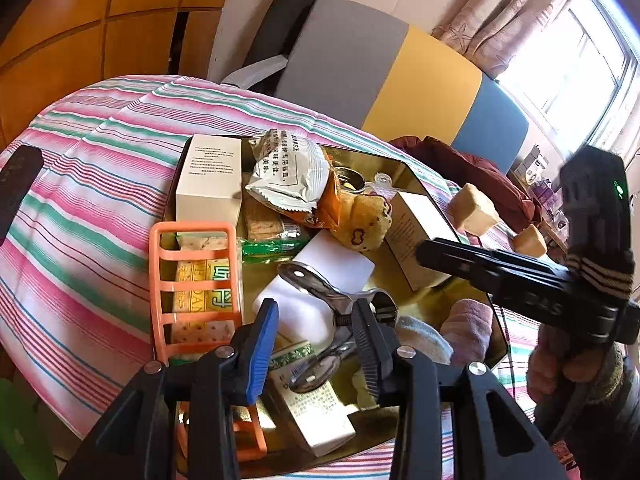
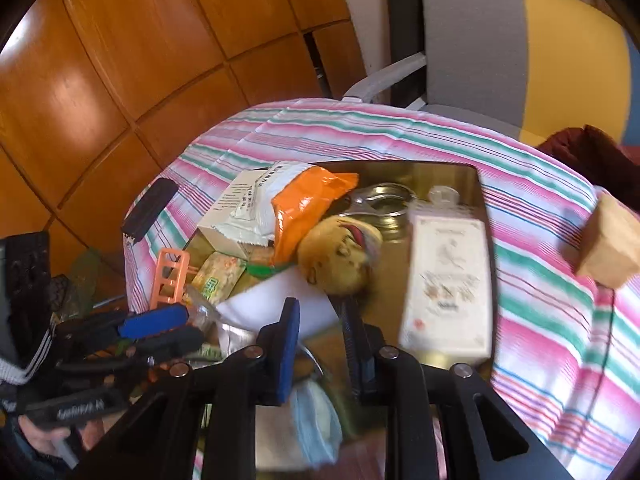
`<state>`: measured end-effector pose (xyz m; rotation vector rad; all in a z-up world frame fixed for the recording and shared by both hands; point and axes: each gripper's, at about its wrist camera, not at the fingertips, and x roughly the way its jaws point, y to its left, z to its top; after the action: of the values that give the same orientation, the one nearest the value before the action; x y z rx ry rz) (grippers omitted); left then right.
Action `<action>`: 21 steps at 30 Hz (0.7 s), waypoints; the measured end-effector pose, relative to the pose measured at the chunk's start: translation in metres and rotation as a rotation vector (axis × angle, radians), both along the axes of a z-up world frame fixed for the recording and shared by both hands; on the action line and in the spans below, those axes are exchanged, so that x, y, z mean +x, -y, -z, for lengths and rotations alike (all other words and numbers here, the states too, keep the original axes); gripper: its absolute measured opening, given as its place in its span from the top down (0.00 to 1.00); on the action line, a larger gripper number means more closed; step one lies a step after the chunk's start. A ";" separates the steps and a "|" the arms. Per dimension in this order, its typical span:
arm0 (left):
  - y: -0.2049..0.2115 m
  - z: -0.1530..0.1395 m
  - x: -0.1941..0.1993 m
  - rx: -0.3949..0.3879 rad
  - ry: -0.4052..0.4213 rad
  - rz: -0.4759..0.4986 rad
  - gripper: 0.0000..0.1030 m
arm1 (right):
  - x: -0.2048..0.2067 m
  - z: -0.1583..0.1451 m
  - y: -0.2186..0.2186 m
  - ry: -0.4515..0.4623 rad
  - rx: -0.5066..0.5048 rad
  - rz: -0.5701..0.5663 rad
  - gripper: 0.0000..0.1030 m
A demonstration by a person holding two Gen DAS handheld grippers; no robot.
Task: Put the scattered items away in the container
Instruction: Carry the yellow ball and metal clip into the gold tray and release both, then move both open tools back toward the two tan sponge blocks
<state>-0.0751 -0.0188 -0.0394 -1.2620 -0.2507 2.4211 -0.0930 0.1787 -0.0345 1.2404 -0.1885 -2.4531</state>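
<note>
Left gripper [image 1: 316, 340]: jaws spread wide, poised over the near end of the gold tray [image 1: 416, 300]. A metal clip [image 1: 320, 286] lies between and just beyond the fingers; whether a finger touches it cannot be told. Nothing is gripped.

Right gripper [image 2: 320, 340]: jaws likewise parted, empty, above the tray's near edge. The right-wrist view is motion-blurred. Seen from the left camera, this tool reaches in from the right side above the tray.

Container: the gold tray rests on a table under a pink, green and white striped cloth [image 1: 92, 208]. Contents noted:
- a white carton [image 1: 208, 178] standing at the far left corner;
- a silver snack packet [image 1: 286, 170] lying on an orange packet [image 1: 334, 204];
- a brown plush toy [image 1: 362, 220] near the centre;
- a white sponge block [image 1: 332, 264] beneath the clip;
- an orange plastic rack [image 1: 192, 288] on the left rim, over biscuit packs;
- a second white box [image 1: 416, 232] along the right side;
- a green-printed box [image 1: 316, 412] at the near edge;
- rolled socks [image 1: 464, 328], pink and white, at the near right corner.

Outside the tray: two tan cubes [image 1: 474, 208] lie on the cloth to the tray's right, well apart from it. A black remote-like object [image 1: 16, 184] lies at the cloth's left edge.
</note>
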 end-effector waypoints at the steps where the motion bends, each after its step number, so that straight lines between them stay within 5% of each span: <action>1: -0.002 -0.002 0.002 -0.003 -0.001 0.009 0.62 | 0.005 -0.002 -0.006 -0.003 -0.006 0.010 0.71; 11: -0.032 -0.015 0.027 -0.053 -0.028 0.085 0.59 | 0.061 -0.007 -0.095 -0.014 -0.016 0.206 0.39; 21: -0.064 -0.017 0.048 -0.064 -0.004 0.162 0.58 | 0.093 0.009 -0.225 0.068 0.013 0.525 0.34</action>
<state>-0.0274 0.0448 -0.0226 -1.2532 -0.0675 2.3098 0.0001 0.4039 -0.0437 1.4243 -0.5836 -2.8452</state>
